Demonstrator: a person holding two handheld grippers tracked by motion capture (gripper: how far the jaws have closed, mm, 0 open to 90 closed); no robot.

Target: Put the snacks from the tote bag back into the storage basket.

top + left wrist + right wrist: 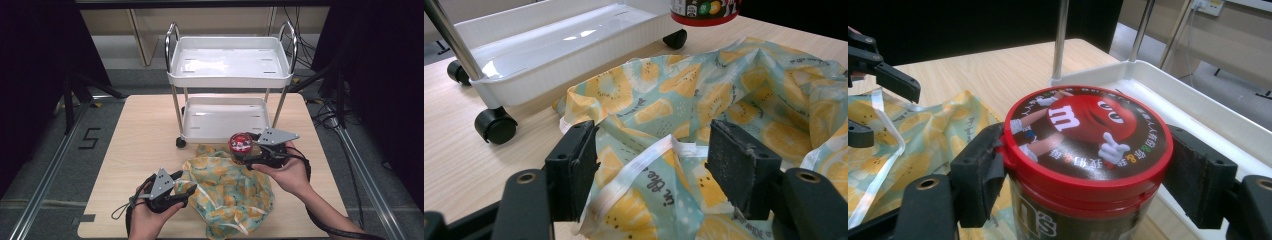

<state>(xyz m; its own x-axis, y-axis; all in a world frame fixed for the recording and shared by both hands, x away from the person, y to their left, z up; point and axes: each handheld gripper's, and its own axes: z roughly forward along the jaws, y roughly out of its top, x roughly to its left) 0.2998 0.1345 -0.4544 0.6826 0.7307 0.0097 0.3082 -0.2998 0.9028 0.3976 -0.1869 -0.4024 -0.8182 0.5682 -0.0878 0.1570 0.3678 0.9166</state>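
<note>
Black jaws of the right gripper [1083, 175] clamp the upright jar [1087, 150] by its lid; bag [227, 192] at seven o'clock, its rim between the left gripper's [659, 170] parted jaws.

Layout: cart, bag, jar on table

Cart [227, 70] at table [140, 145] far edge, centre; bag [230, 192] near edge, in front of cart; candy jar [240, 144] betw. them, right gripper [248, 150] round it.

Left gripper [186, 190]: near table's front edge, left of centre, pointing right; jaws apart, white bag strap [644, 165] lying loose between them. Right gripper [245, 150]: right of centre, pointing left; pads pressed on red-lidded jar [240, 143], holding it upright. Both forearms enter from bottom.
</note>
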